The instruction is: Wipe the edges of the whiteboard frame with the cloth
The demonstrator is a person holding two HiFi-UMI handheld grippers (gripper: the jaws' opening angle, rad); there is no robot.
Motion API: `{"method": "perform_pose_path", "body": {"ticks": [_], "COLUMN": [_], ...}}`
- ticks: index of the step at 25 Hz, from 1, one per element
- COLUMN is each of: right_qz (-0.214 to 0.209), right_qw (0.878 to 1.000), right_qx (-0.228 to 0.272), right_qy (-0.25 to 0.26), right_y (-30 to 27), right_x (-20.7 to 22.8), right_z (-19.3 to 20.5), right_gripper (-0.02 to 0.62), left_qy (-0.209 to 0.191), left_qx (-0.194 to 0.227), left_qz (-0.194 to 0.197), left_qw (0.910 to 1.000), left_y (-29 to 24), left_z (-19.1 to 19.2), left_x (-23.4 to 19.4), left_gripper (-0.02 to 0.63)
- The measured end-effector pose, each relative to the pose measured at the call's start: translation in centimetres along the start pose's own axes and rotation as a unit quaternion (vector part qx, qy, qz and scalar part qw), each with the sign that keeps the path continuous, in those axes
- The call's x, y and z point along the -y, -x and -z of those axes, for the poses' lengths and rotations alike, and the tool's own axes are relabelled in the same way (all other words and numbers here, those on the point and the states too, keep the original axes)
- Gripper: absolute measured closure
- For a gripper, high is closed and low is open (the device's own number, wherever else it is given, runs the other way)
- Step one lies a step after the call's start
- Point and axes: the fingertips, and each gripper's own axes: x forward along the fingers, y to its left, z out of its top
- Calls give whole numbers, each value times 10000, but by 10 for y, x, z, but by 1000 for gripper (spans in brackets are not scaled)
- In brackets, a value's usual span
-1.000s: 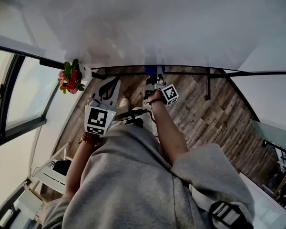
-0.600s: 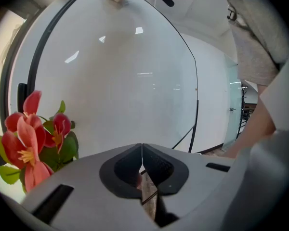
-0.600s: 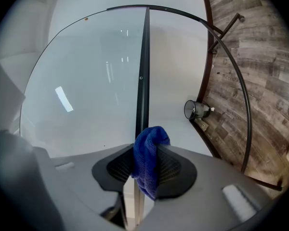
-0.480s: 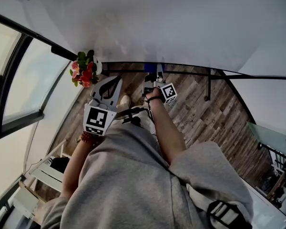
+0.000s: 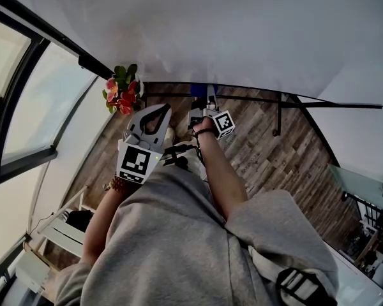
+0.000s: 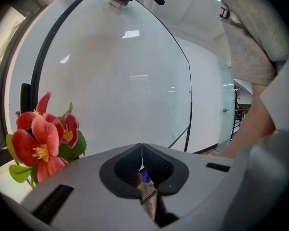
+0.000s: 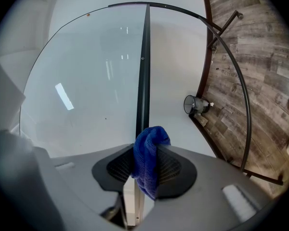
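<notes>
Red flowers (image 5: 121, 89) sit left of centre, just beside the left claw (image 5: 157, 110), whose jaws are pressed together on nothing. At centre the right claw (image 5: 207, 102), arm stretched forward, pinches the blue cloth (image 7: 149, 158) at the whiteboard's (image 5: 255, 30) dark frame (image 7: 142, 81). Whether the cloth touches the frame is hard to make out.

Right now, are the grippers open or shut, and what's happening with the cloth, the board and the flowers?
left gripper: shut, nothing in it
right gripper: shut on the cloth
cloth: blue, bunched up, pinched and sticking out toward the frame
whiteboard frame: black strip right ahead of the cloth; can't tell if they touch
whiteboard: blank, shiny with light reflections
flowers: red, in bloom, beside the board
</notes>
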Motion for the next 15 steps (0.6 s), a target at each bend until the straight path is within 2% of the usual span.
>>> {"method": "perform_pose_path", "body": {"ticks": [15], "right_qz": [24], "right_qw": [9997], "right_qx": [-219], "right_qy": [-41], "right_y": [-5], "right_x": [-2], "right_z": [35], "right_gripper": [480], "left_qy": [18], "left_qx": [133], "left_qz": [-189], "left_qw": [9997], "left_y": [19], "left_z": [-6], "left_x": [-9], "left_gripper": [594]}}
